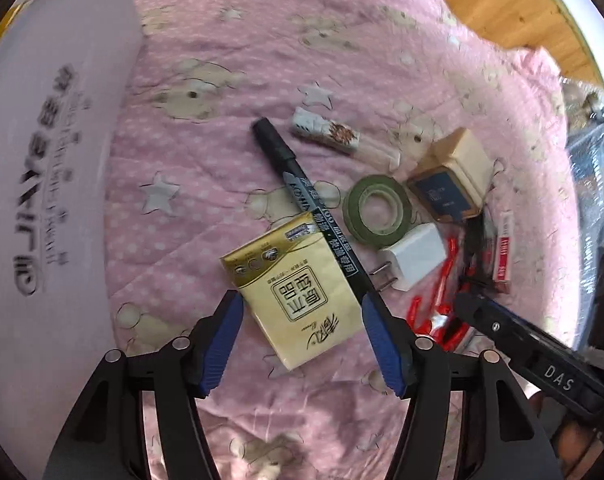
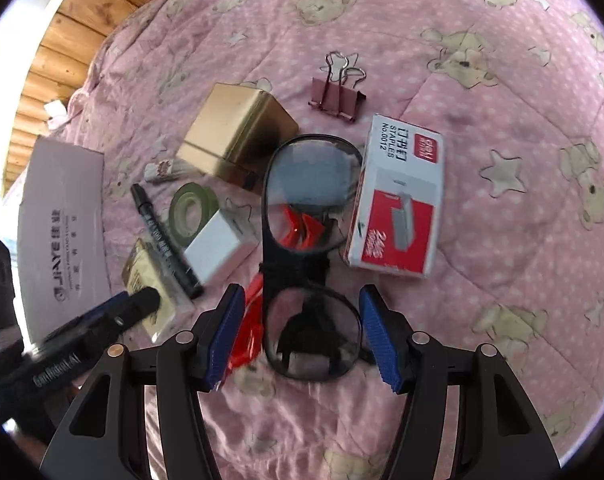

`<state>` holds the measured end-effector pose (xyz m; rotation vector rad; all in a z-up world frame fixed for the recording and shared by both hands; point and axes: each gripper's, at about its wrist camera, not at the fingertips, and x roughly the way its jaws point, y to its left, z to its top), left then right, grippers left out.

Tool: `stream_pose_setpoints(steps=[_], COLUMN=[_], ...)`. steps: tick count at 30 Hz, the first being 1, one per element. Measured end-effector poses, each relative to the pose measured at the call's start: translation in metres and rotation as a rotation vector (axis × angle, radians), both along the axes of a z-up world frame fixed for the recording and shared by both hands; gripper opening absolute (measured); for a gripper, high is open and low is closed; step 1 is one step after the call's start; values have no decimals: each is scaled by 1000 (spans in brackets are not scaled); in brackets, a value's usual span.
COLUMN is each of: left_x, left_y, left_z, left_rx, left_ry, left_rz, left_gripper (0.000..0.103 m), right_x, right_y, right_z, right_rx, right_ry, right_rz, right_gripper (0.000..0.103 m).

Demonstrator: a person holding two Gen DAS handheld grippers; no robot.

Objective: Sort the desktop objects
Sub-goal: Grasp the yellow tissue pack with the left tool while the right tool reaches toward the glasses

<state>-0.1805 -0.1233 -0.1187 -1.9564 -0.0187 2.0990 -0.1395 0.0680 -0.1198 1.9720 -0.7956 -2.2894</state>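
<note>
My left gripper (image 1: pixel 300 299) is open, its blue pads either side of a yellow tissue pack (image 1: pixel 294 292) lying on the pink quilt. A black marker (image 1: pixel 302 196) lies across the pack's right corner. My right gripper (image 2: pixel 302 291) is open too, straddling the near lens of black-framed glasses (image 2: pixel 294 268) with red temples. Around them lie a green tape roll (image 2: pixel 192 210), a white charger (image 2: pixel 220 250), a gold tin (image 2: pixel 238 136), a staples box (image 2: pixel 398 196) and a pink binder clip (image 2: pixel 338 96). Neither gripper holds anything.
A white cardboard box (image 1: pixel 42 160) stands at the left of the quilt. A small patterned eraser (image 1: pixel 326 132) lies beyond the marker. Wooden boards (image 2: pixel 62 52) border the bed on the far side. The quilt (image 2: pixel 502 100) to the right of the staples box is bare.
</note>
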Motion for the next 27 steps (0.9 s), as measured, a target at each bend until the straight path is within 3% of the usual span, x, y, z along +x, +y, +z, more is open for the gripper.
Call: stream_pose_setpoints(steps=[2,5,10,19,26,27], left_x=[-2,-4,-5,4,3,3], left_y=[4,4,-5,-30,-32,-31], left_z=[-5,-11,-7,8,22,22], left_rx=[-18,-25,-16,35,67,66], left_ry=[7,10,27,17,43,47], left_rz=[-4,-4,5,40,28,26], left_gripper=[68,69,61,60,60,60], right_x=[-3,-4,5,28,33,33], right_y=[3,7,19,35,42,42], right_z=[-3,-2,4,14,17,17], right_rx=[-12,-7,-40,-140,-320,-304], right_ry=[3,9,11,32,60,55], right_rz=[-17,-1,-13,-92,-146,-137], right_gripper=[63,48,45,44,42,42])
